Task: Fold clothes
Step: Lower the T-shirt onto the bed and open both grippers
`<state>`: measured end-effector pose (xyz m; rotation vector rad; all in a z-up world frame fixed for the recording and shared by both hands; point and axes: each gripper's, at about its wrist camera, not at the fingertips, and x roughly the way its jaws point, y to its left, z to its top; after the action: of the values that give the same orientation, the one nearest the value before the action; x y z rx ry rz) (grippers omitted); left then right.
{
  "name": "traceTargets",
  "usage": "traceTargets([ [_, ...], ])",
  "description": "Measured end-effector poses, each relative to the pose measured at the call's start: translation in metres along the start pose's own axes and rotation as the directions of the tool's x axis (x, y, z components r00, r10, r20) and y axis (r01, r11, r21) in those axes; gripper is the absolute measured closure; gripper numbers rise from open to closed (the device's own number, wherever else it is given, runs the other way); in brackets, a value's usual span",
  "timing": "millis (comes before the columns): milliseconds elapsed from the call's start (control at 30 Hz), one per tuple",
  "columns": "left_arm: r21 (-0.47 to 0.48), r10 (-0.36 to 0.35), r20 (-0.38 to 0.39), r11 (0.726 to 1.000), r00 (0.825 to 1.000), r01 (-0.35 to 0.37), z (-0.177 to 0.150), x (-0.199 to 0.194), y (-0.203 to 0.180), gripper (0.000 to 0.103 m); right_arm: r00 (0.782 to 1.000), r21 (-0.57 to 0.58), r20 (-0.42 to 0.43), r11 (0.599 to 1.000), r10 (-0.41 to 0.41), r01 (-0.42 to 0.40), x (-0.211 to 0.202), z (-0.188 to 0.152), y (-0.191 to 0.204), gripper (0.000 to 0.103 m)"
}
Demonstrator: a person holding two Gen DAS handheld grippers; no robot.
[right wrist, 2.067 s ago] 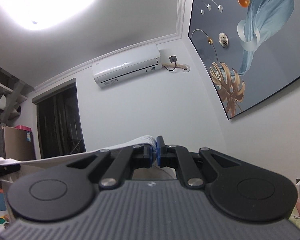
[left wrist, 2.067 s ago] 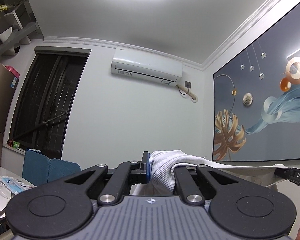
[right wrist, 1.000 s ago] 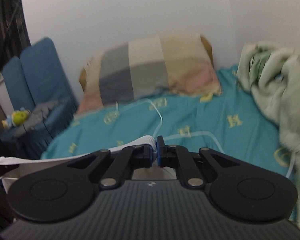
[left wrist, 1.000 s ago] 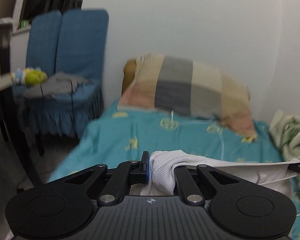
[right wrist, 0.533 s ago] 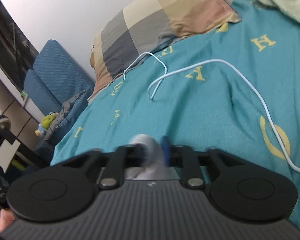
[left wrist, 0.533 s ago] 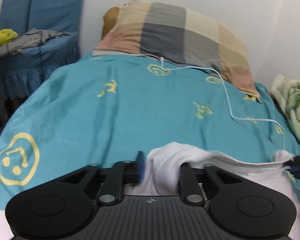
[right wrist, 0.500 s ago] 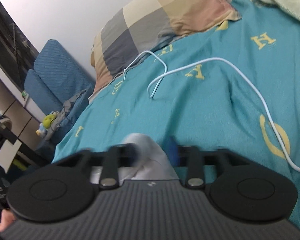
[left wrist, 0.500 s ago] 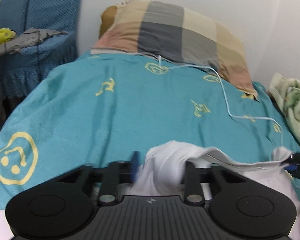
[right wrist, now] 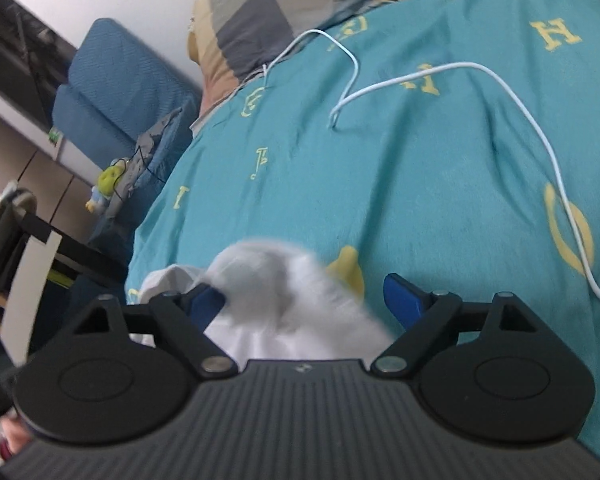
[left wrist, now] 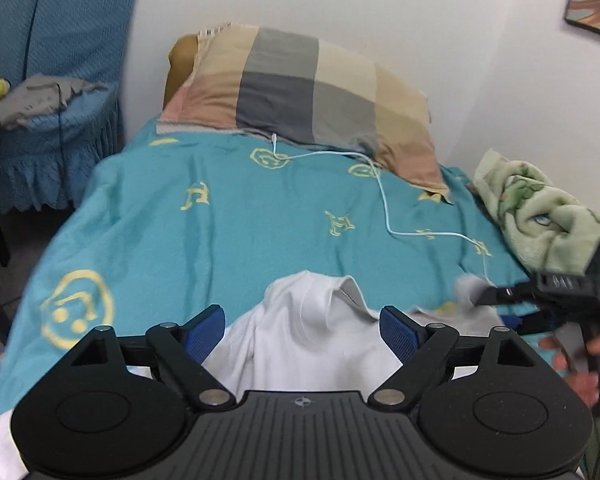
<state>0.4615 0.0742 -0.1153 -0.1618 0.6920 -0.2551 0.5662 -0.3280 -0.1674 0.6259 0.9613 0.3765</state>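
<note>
Left wrist view: the left gripper has just been opening; its jaws stand wide, blue pads clear of the white garment heaped loosely between them at 6 o'clock on the teal bedspread. The checked pillow lies at 12 o'clock, the right gripper at 3 o'clock.

Right wrist view: the right gripper's jaws, also just opened, stand wide, the blurred garment bunched between them, brushing the 9 o'clock pad. A white cable curves at 1 o'clock
</note>
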Motion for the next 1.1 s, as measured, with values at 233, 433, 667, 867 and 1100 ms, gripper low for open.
traceTargets([
  [233,-0.16,0.046,-0.025,0.986,0.999,-0.049,-0.059,-0.104,0.021,0.015,0.992,-0.011,-0.025,0.992,-0.126,0.126,-0.024,-0.003,0.026,0.016],
  [433,-0.482,0.105,-0.04,0.869,0.994,-0.111,-0.097,-0.162,0.079,0.016,0.989,-0.089,0.105,0.989,-0.107,0.116,-0.08,-0.063,0.058,0.016],
  [667,-0.643,0.15,-0.041,0.753,0.988,-0.141,-0.11,-0.208,0.107,0.016,0.972,-0.159,0.219,0.981,-0.079,0.115,-0.178,-0.16,0.097,0.016],
  [867,-0.641,0.134,-0.128,0.745,0.983,-0.185,-0.129,-0.237,0.097,0.017,0.948,-0.141,0.309,0.982,-0.075,0.124,-0.241,-0.248,0.106,0.015],
  [1100,-0.648,0.093,-0.142,0.744,0.985,-0.164,-0.143,-0.275,0.087,0.017,0.939,-0.119,0.31,0.975,-0.145,0.19,-0.267,-0.307,0.12,0.015],
])
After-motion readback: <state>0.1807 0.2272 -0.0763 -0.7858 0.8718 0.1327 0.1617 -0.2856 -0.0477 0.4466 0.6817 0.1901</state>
